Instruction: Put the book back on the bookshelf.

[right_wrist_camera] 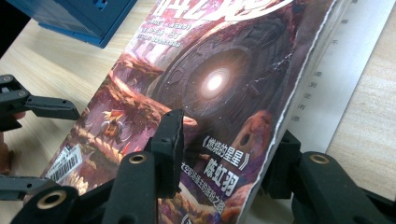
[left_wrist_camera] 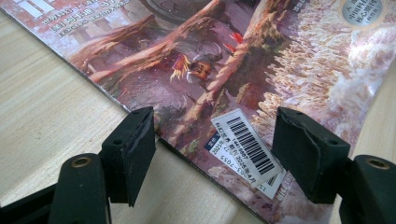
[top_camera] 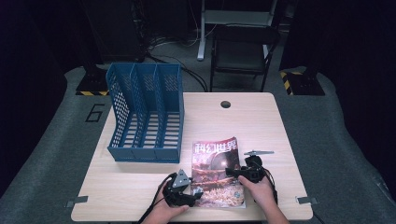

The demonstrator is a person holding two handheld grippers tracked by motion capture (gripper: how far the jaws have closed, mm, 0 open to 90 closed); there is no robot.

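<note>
Magazine (top_camera: pixel 217 170) lies on wooden table (top_camera: pixel 261 121), dark room.

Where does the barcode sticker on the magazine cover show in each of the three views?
High view: too small to make out; it would lie at the magazine's near left corner.
Left gripper view: the barcode sticker sits right of centre, low.
Right gripper view: it lies at the lower left.
Shared landmark: the magazine's cover art with the winged figure.
</note>
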